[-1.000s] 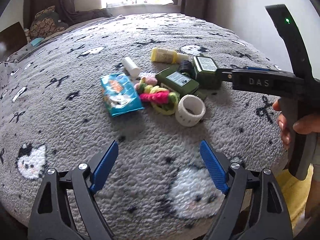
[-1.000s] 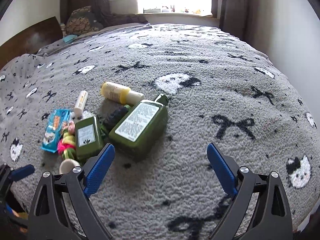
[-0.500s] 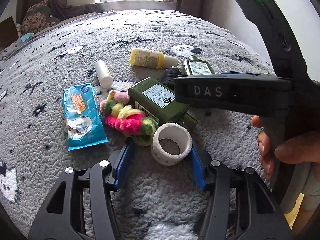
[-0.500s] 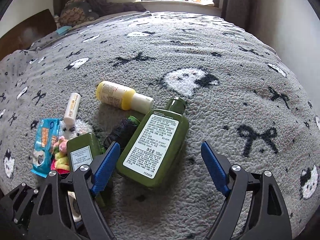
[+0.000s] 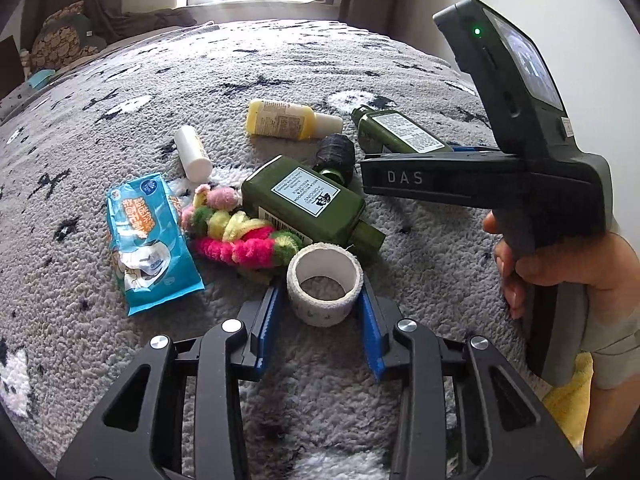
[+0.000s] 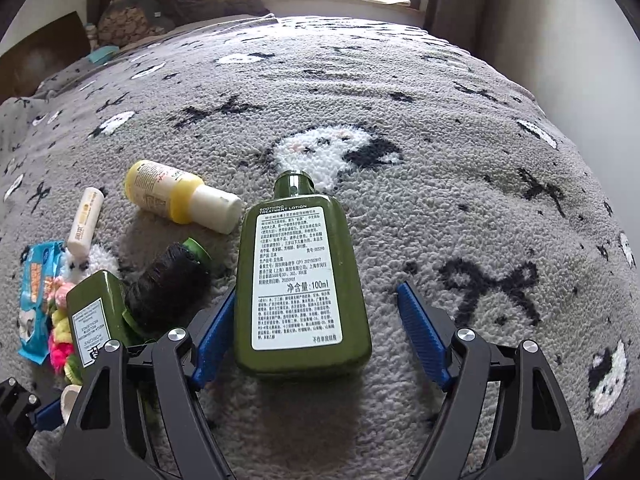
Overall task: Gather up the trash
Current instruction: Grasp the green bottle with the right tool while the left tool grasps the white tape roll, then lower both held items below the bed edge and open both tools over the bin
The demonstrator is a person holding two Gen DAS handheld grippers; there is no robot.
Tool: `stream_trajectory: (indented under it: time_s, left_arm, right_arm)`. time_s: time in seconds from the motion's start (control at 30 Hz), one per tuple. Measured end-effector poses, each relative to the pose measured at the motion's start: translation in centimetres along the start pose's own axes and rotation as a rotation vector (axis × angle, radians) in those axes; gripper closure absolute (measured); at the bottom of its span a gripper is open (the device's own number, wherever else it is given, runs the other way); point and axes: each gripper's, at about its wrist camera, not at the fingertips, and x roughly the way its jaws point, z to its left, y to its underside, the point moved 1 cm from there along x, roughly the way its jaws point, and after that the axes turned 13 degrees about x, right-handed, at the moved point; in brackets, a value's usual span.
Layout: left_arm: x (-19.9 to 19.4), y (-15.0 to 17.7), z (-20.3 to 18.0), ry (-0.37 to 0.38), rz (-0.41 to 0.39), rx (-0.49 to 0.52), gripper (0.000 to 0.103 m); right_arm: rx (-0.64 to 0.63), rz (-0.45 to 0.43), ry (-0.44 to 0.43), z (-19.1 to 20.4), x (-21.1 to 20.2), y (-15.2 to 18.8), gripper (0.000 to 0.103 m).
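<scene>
On a grey fleece bed blanket (image 5: 360, 64), left gripper (image 5: 320, 312) jaws closing around light, crushable white tape roll (image 5: 324, 290), right gripper (image 6: 316, 336) jaws closing, not yet gripping, astride slick rigid green lotion bottle (image 6: 298, 280).

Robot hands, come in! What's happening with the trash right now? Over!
Left gripper jaws closing around the tape roll. Right gripper jaws closing, big green lotion bottle between them, not gripped yet. Black thread spool crowds its left side.
</scene>
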Motion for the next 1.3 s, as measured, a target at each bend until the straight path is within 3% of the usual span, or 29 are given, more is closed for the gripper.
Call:
stream_trajectory:
  time_s: [0.07, 0.1, 0.37, 0.63, 1.0, 1.3]
  left_arm:
    - [0.3, -0.3, 0.0, -0.003, 0.003, 0.000, 0.070]
    - [0.4, -0.4, 0.0, -0.006, 0.003, -0.001, 0.071]
    - [-1.6, 0.6, -0.5, -0.019, -0.002, 0.001, 0.072]
    - [-5.6, 3.4, -2.2, -0.039, -0.020, 0.005, 0.072]
    - [-12.9, 5.4, -4.8, -0.108, -0.119, 0.008, 0.072]
    - [-17.8, 8.4, -6.6, -0.155, -0.162, 0.032, 0.072]
  right_arm:
    - [-0.004, -0.004, -0.019, 0.0, 0.0, -0.3, 0.040]
    - [-0.009, -0.009, -0.026, 0.0, -0.1, -0.3, 0.052]
    - [-0.039, -0.015, -0.056, -1.3, -2.6, 1.6, 0.052]
    - [-0.072, -0.060, -0.091, -3.1, -8.4, 5.9, 0.052]
    - [-0.087, -0.167, -0.125, -6.2, -18.0, 11.6, 0.052]
    - [-0.110, -0.166, -0.204, -7.3, -22.4, 17.3, 0.052]
